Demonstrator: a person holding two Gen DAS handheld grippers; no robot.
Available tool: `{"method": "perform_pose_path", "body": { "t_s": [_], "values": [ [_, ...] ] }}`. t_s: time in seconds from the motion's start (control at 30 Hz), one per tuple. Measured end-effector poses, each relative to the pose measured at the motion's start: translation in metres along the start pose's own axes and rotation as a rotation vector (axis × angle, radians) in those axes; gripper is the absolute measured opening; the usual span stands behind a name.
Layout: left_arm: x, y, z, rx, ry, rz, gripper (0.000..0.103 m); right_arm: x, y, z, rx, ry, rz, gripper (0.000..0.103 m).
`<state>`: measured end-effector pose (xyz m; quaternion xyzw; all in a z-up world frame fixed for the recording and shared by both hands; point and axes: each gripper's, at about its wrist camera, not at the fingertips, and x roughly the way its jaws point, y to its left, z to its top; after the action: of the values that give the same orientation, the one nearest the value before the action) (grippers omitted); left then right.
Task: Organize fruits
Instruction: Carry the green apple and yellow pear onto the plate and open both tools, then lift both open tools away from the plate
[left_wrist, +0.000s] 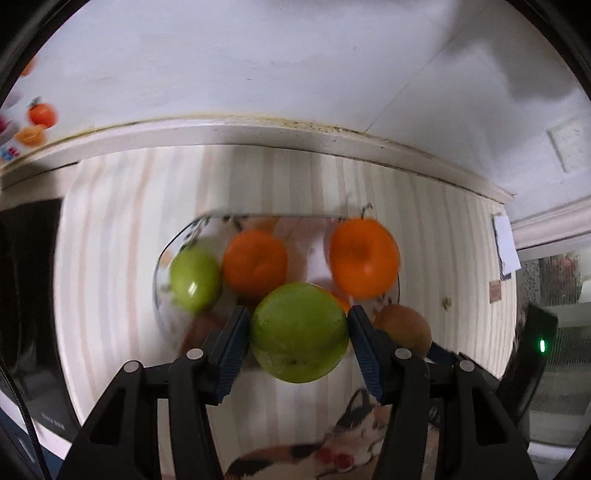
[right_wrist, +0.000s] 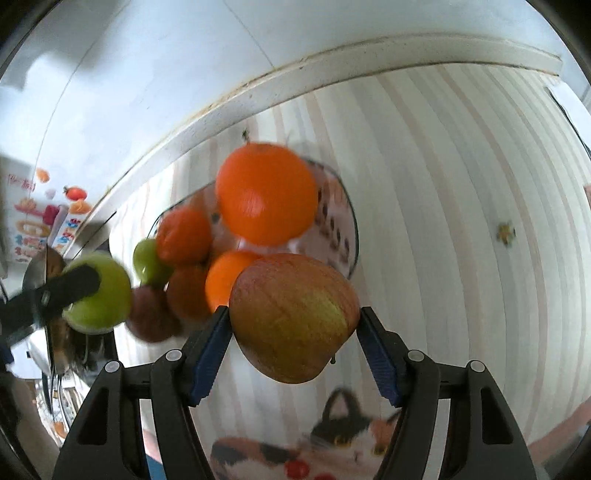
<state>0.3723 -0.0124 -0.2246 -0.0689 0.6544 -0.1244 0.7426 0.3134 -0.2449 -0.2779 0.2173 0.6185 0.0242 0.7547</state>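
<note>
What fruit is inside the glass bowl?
In the glass bowl you can see two oranges and a small green apple. The big green apple held in the left jaws covers the fruit behind it.

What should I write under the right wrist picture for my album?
Right gripper holds a red apple above a fruit bowl.

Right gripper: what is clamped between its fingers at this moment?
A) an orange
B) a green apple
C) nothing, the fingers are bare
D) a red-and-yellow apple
D: in the right wrist view the right gripper has both blue pads pressed on a red-and-yellow apple, while the green apple sits in the left gripper and the oranges lie in the glass bowl behind.
</note>
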Motion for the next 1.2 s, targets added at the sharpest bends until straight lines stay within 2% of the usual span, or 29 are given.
{"method": "perform_pose_path", "body": {
  "t_s": [0.17, 0.33, 0.37, 0.47, 0.5, 0.53, 0.6, 0.83, 0.93, 1.1, 1.2],
  "values": [
    [0.038, -0.005, 0.027, -0.007, 0.101, 0.006, 0.053, 0.016, -0.005, 0.018, -0.005, 0.025, -0.023, 0.071],
    [0.055, -0.005, 0.03, -0.005, 0.145, 0.023, 0.053, 0.025, -0.001, 0.017, -0.012, 0.034, -0.009, 0.072],
    [0.055, -0.006, 0.029, 0.004, 0.139, 0.023, 0.055, 0.025, -0.002, 0.018, -0.005, 0.036, 0.0, 0.072],
    [0.048, -0.01, 0.027, 0.035, 0.092, 0.058, 0.084, 0.03, 0.0, 0.017, 0.016, 0.039, 0.019, 0.073],
    [0.045, -0.01, 0.026, 0.034, 0.08, 0.062, 0.089, 0.03, 0.0, 0.018, 0.024, 0.039, 0.028, 0.08],
    [0.043, -0.008, 0.025, 0.033, 0.073, 0.062, 0.089, 0.03, 0.001, 0.018, 0.028, 0.038, 0.034, 0.089],
    [0.041, -0.005, 0.024, 0.025, 0.069, 0.058, 0.089, 0.029, 0.003, 0.018, 0.027, 0.037, 0.039, 0.095],
    [0.032, 0.008, 0.011, -0.008, 0.048, 0.082, 0.09, 0.026, 0.012, 0.019, 0.026, 0.039, 0.035, 0.097],
    [0.019, 0.01, 0.003, -0.001, 0.011, 0.111, 0.09, 0.019, 0.016, 0.019, 0.025, 0.02, 0.027, 0.097],
    [-0.009, 0.013, -0.022, 0.021, -0.078, 0.194, 0.09, -0.005, 0.028, 0.013, -0.037, -0.039, -0.078, 0.099],
    [-0.021, 0.012, -0.036, 0.012, -0.112, 0.218, 0.09, -0.02, 0.037, 0.004, -0.084, -0.062, -0.16, 0.099]
  ]
}}
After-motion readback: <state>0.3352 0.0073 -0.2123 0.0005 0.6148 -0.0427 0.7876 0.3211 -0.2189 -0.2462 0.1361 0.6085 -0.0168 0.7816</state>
